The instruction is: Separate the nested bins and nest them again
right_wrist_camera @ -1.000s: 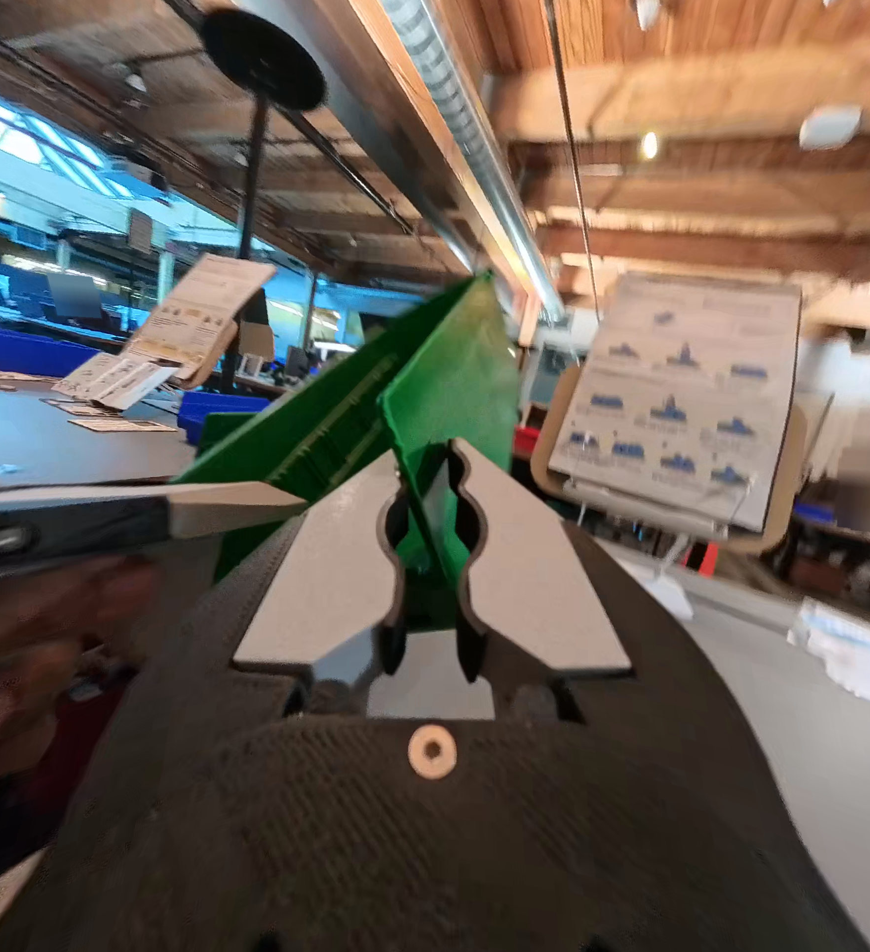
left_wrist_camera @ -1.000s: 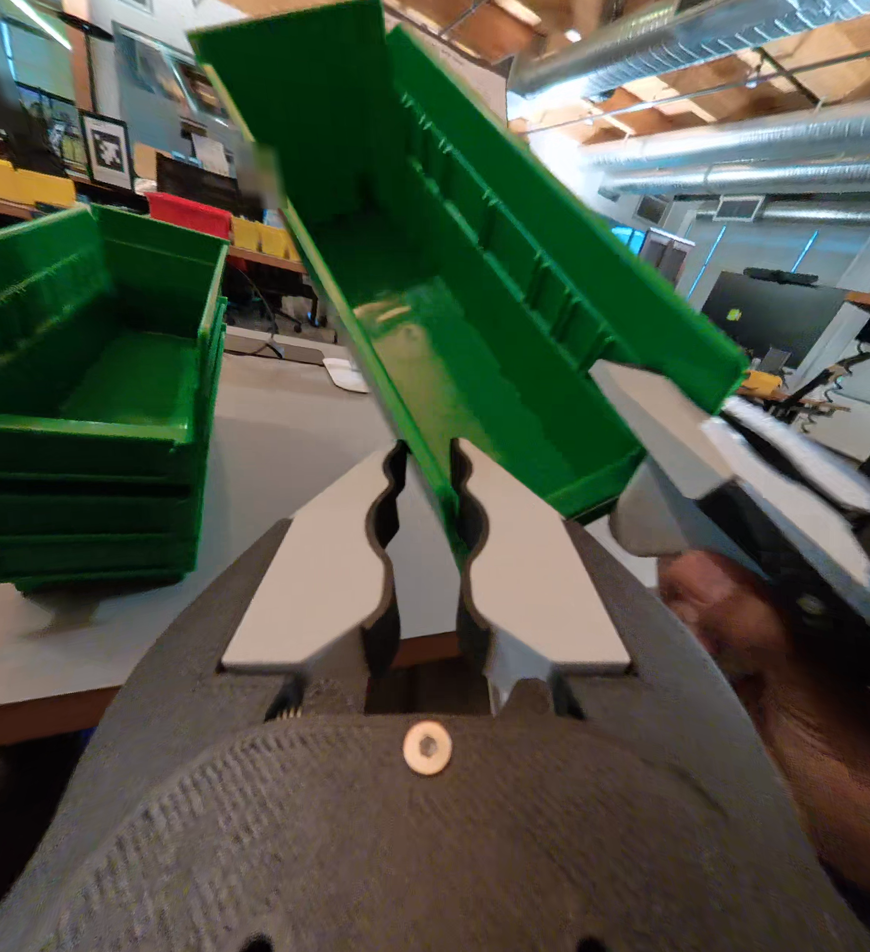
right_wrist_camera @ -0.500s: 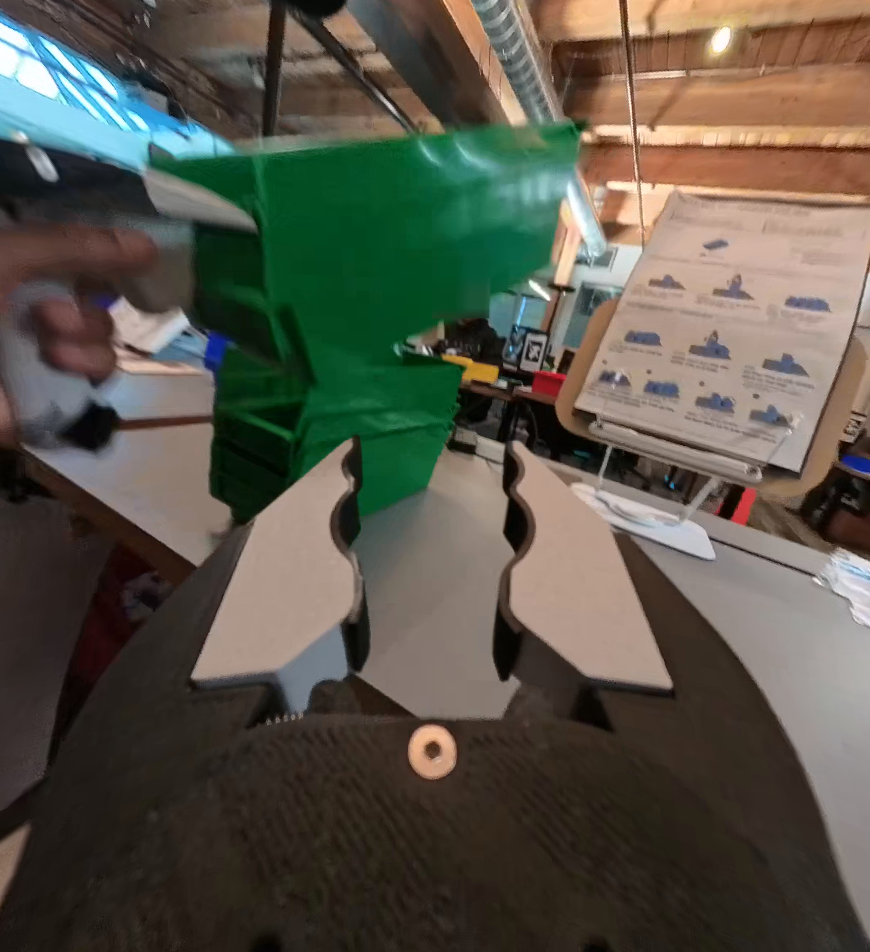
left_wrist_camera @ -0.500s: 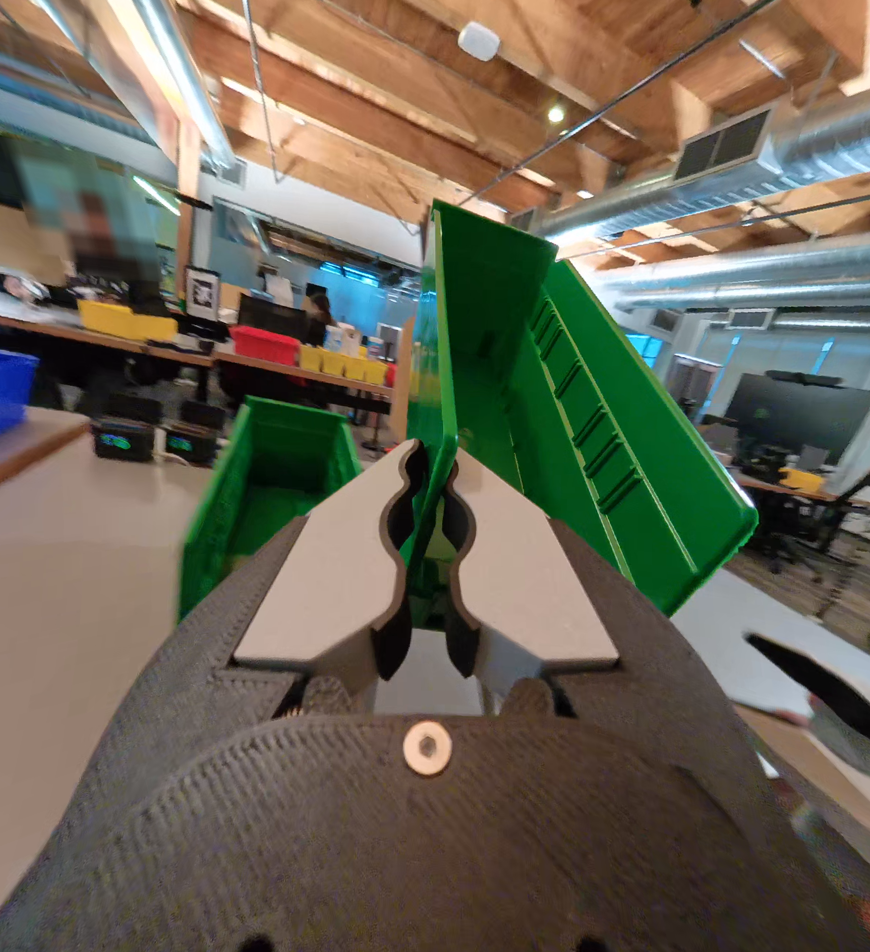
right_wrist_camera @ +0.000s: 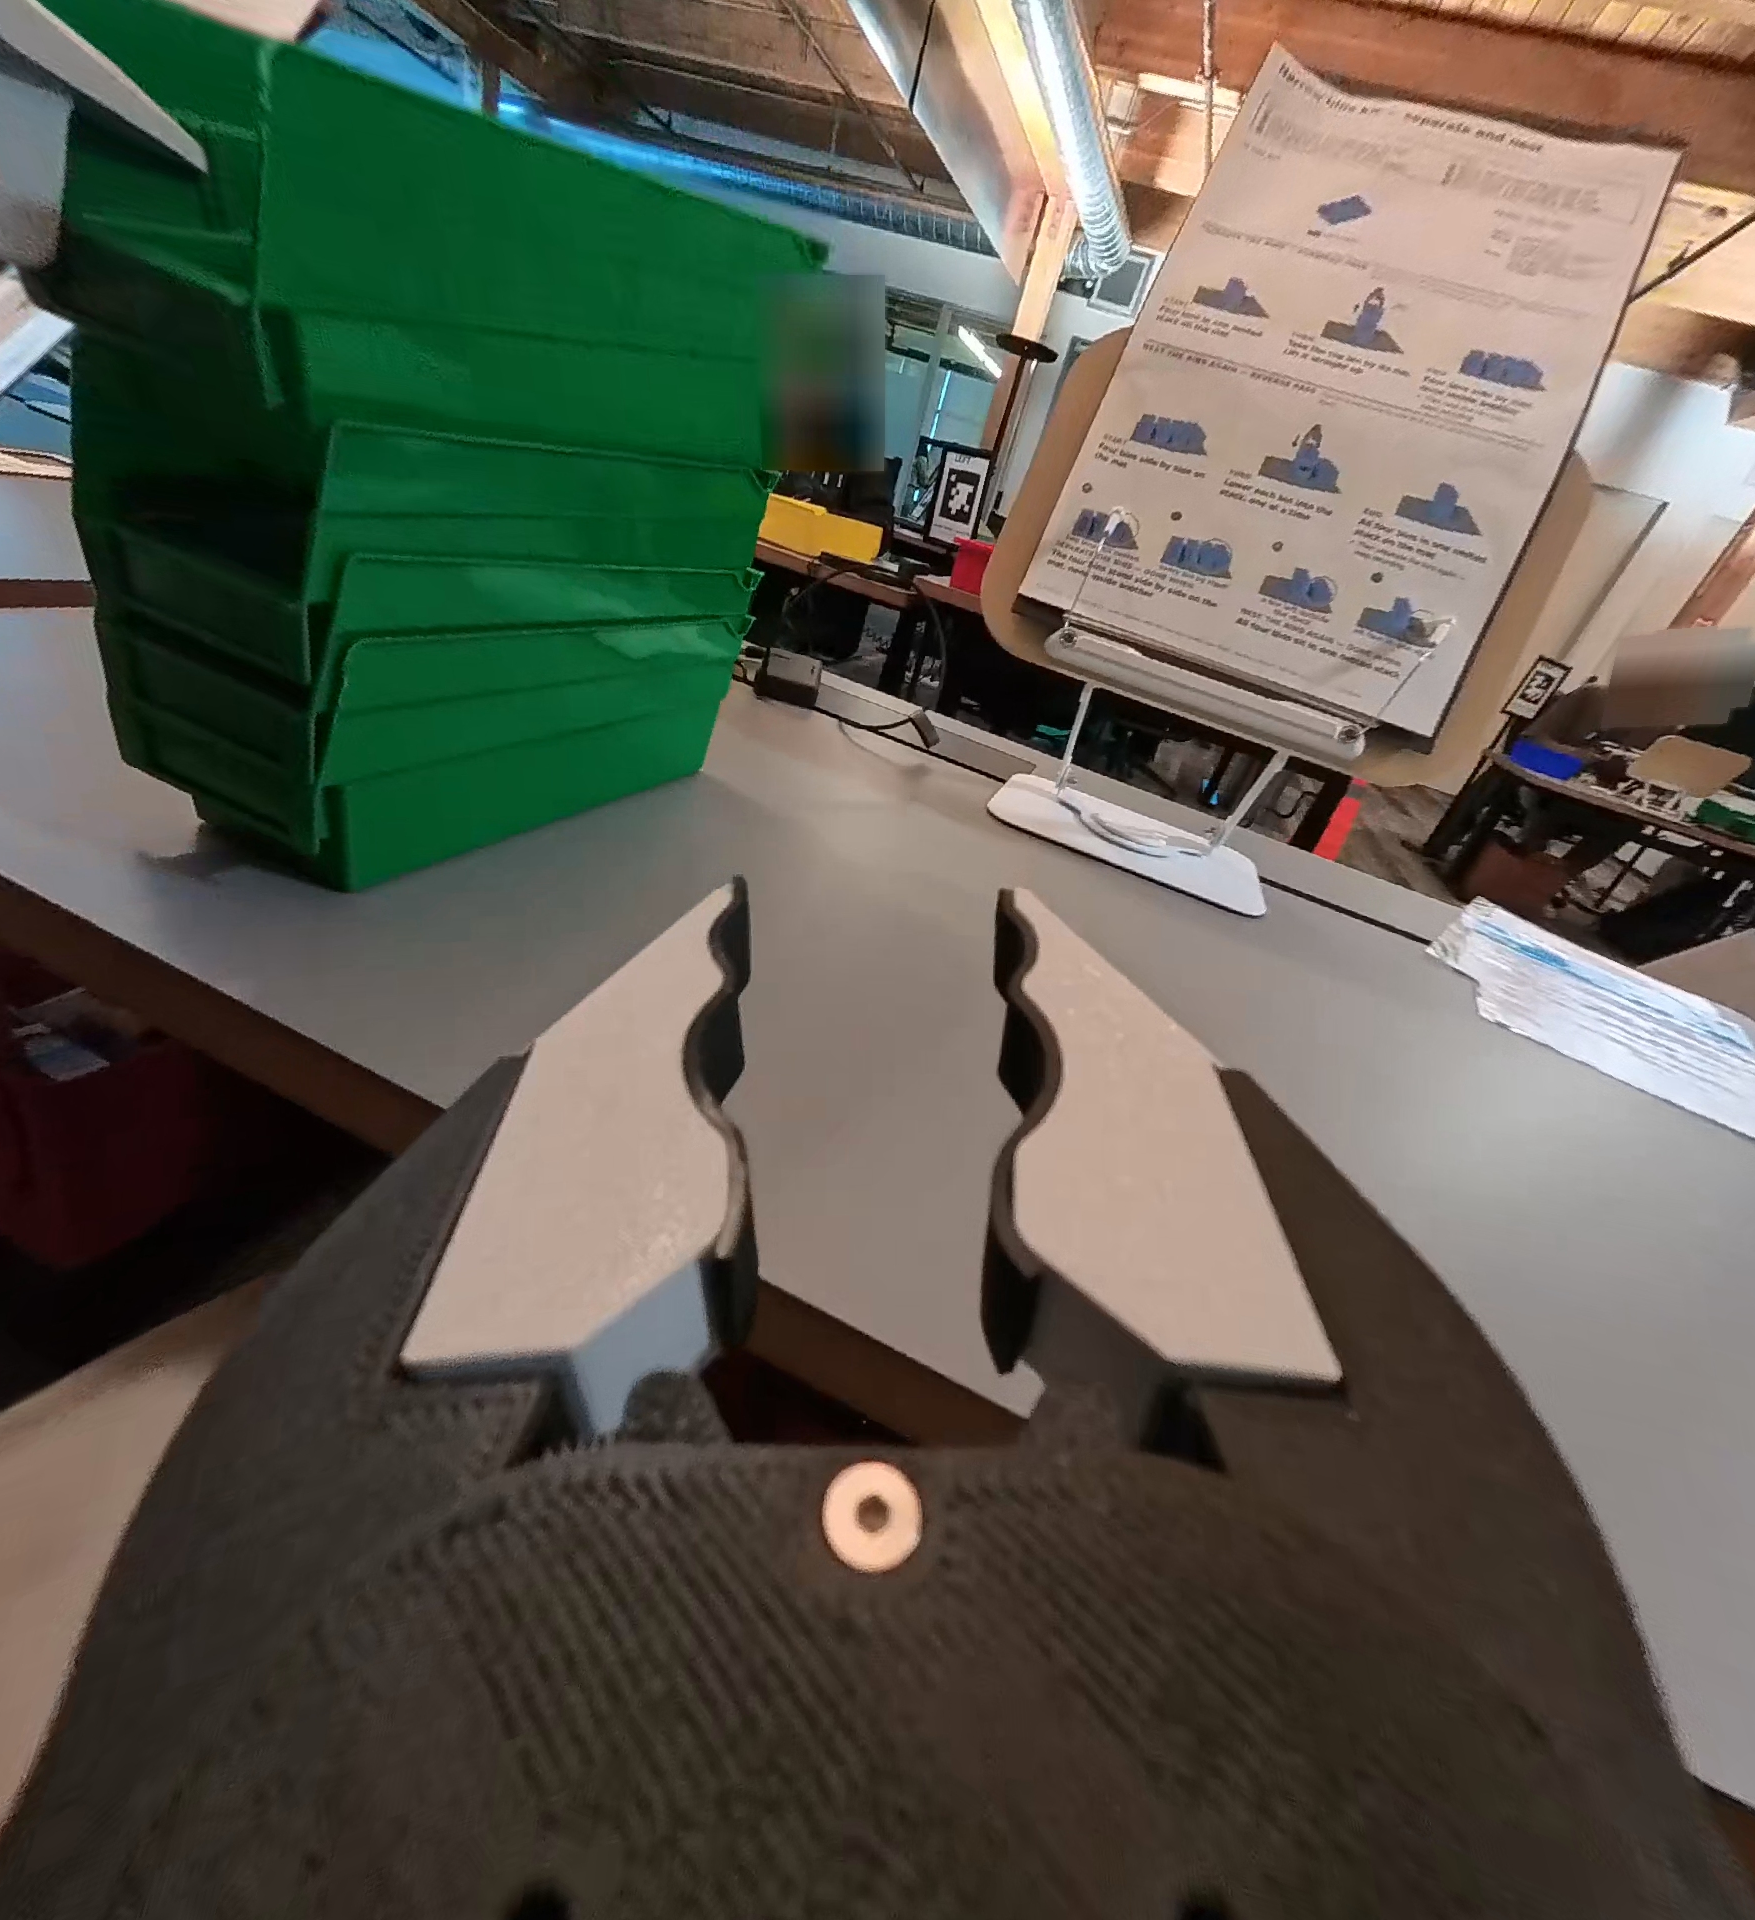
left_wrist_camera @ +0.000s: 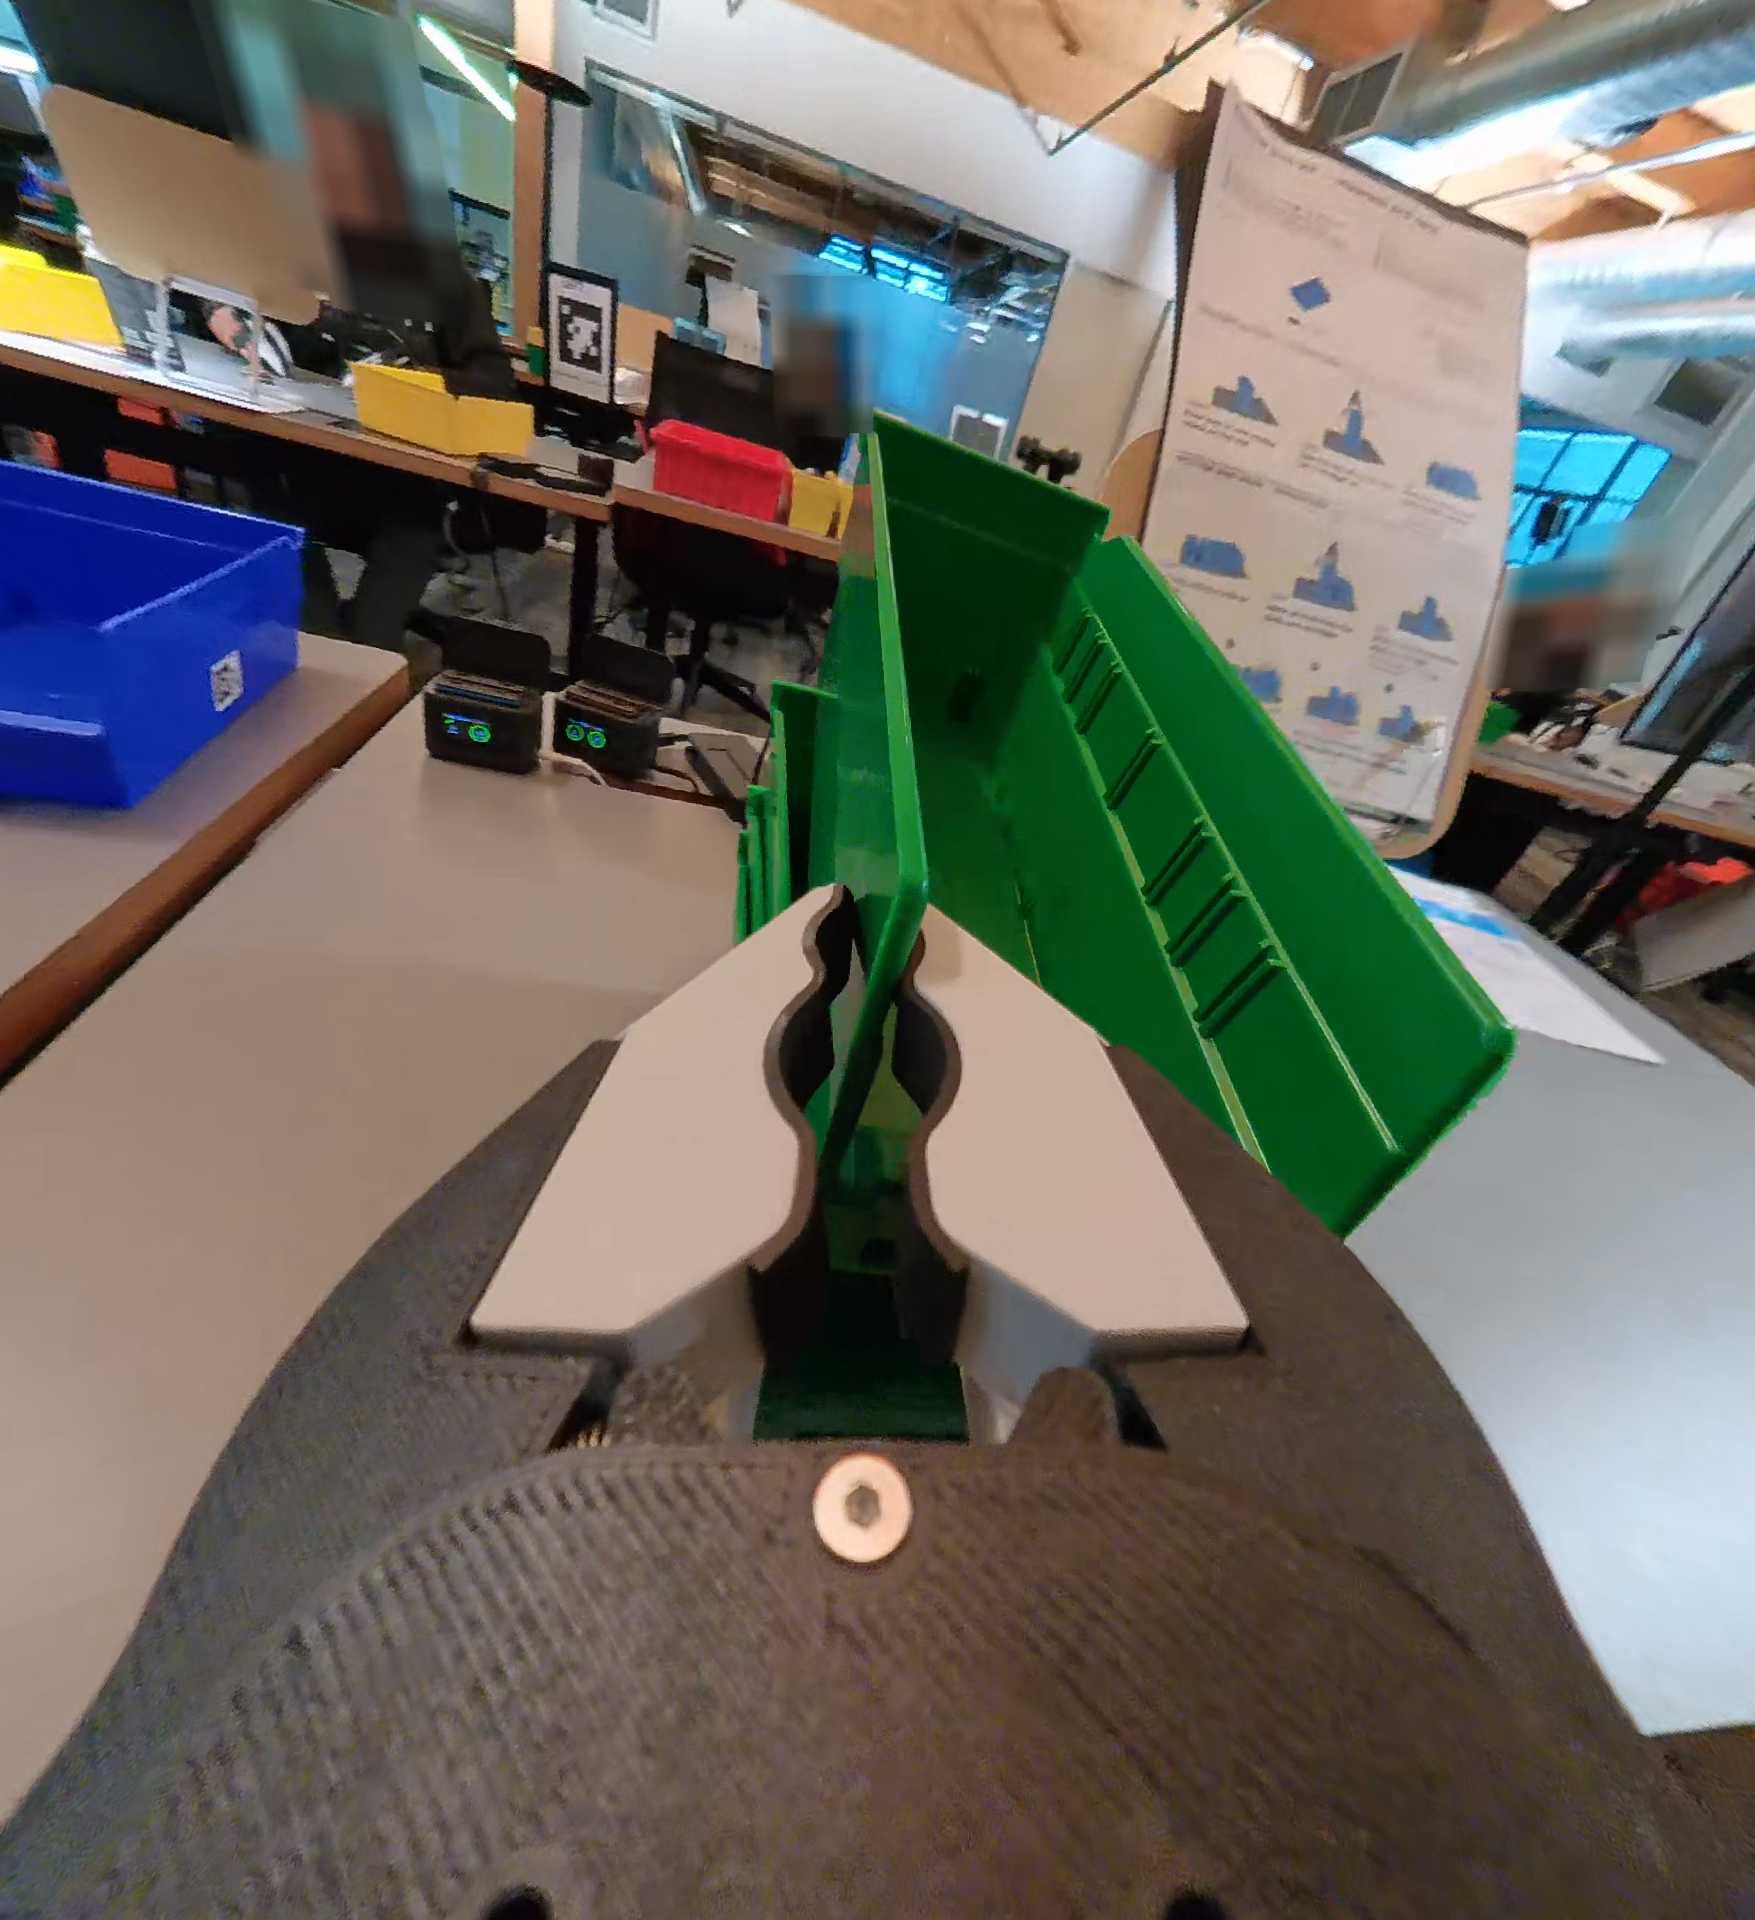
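My left gripper (left_wrist_camera: 878, 935) is shut on the side wall of a green bin (left_wrist_camera: 1216, 883) and holds it tilted, its open side facing right. Edges of the other green bins (left_wrist_camera: 764, 831) show just behind it. In the right wrist view the held bin (right_wrist_camera: 499, 281) sits crooked on top of a stack of several nested green bins (right_wrist_camera: 499, 717) on the grey table (right_wrist_camera: 1424, 1299). A finger of the left gripper (right_wrist_camera: 125, 73) shows at its upper left corner. My right gripper (right_wrist_camera: 870, 914) is open and empty, near the table's front edge, to the right of the stack.
A poster on a white stand (right_wrist_camera: 1330, 416) stands at the back of the table, with papers (right_wrist_camera: 1631, 1018) at the right. A blue bin (left_wrist_camera: 73, 665) sits on a neighbouring table to the left. Two small black devices (left_wrist_camera: 540, 717) sit at the table's far edge.
My right gripper has let go of the green bin, opened and drawn back. My left gripper has swung the bin over the stack and lowered it onto the top.
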### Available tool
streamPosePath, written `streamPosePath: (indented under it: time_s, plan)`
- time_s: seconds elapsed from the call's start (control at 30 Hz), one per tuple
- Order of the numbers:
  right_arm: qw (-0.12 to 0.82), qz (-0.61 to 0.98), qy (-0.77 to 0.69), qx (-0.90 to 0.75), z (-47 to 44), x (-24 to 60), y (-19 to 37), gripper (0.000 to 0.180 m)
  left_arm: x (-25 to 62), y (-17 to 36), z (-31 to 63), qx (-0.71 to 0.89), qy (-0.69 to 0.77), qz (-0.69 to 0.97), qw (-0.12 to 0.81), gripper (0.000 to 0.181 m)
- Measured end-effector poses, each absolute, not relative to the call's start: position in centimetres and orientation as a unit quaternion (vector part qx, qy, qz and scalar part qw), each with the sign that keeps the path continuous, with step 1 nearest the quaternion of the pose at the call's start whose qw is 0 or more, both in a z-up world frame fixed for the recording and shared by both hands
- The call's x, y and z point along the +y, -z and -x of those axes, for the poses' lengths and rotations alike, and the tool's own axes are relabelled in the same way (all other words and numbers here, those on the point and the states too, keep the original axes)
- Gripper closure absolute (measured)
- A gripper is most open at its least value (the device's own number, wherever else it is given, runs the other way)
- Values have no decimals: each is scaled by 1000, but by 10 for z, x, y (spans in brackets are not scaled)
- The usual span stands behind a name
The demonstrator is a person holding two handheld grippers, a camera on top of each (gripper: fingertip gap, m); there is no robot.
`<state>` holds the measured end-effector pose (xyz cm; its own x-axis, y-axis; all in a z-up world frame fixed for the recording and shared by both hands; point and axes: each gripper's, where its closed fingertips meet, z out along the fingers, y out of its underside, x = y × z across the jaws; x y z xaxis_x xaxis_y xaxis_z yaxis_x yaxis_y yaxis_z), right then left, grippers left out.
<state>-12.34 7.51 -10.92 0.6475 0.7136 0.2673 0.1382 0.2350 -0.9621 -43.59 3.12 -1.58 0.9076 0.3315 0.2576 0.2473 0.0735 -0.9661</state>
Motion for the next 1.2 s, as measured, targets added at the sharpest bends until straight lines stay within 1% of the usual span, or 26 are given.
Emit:
streamPosePath:
  time_s: [0.17, 0.33, 0.53, 0.67, 0.7, 0.87, 1.2]
  plan:
    - [693, 587, -206, -364, 121, 78, 112, 135, 37, 24, 441, -209, -41, 688, 694, 180]
    - [683, 595, -219, -362, 124, 78, 116, 136, 38, 36, 440, -214, -13, 713, 668, 179]
    - [685, 586, -215, -375, 126, 74, 116, 138, 41, 50, 446, -233, 16, 712, 663, 178]
    - [687, 580, -213, -382, 127, 72, 115, 139, 40, 48, 449, -223, 1, 699, 679, 174]
    - [687, 580, -213, -383, 128, 71, 116, 140, 40, 48, 448, -219, 0, 701, 679, 177]
    - [683, 579, -216, -388, 131, 70, 117, 140, 38, 53, 447, -200, -38, 713, 670, 180]
    - [681, 579, -221, -391, 134, 72, 117, 141, 32, 48, 433, -193, -32, 707, 680, 178]
